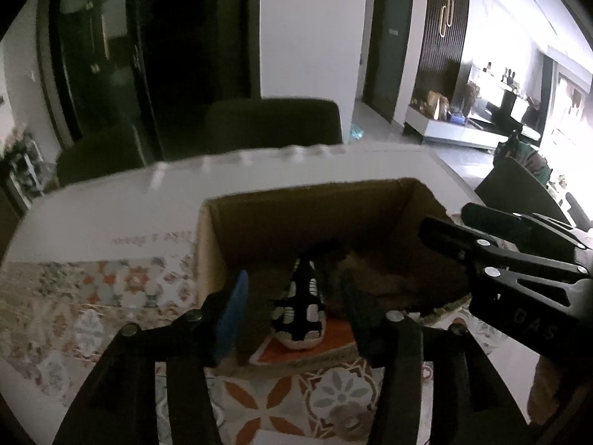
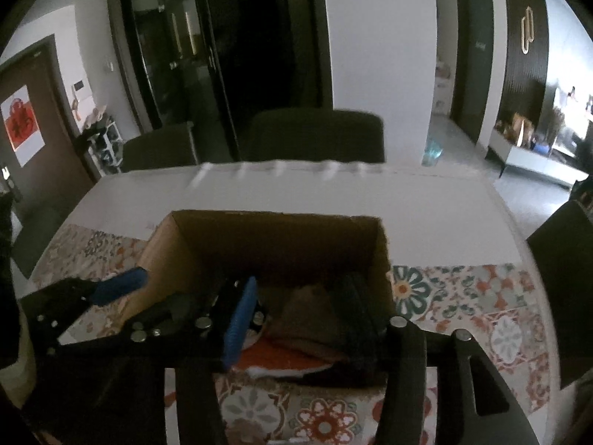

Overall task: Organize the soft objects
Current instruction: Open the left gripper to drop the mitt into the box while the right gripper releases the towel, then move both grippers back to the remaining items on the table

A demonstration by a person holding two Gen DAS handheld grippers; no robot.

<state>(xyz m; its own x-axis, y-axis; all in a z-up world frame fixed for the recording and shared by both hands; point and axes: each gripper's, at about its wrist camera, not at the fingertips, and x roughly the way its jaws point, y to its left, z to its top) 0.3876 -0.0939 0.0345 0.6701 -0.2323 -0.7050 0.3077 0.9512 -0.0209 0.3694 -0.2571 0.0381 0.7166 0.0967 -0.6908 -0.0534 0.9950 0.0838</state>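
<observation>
A home, dining area opening onto a living room. Ahead of the grippers: white table (image 2: 333, 200) with floral patterned cloth (image 2: 463, 296), dark chairs (image 2: 315, 135) beyond. Front door with red paper decoration (image 2: 20, 126) far left; low TV cabinet (image 1: 459, 131) far right.

A white table (image 2: 407, 204) carries a floral patterned cloth (image 2: 481, 304). Behind it stand two dark chairs (image 2: 315, 133), a white pillar (image 2: 381, 37) and dark glass doors (image 2: 166, 44). At left is a brown door (image 2: 33, 118) with a red poster (image 2: 20, 126). Strong daylight comes from the right, over a low white cabinet (image 1: 459, 129)
</observation>
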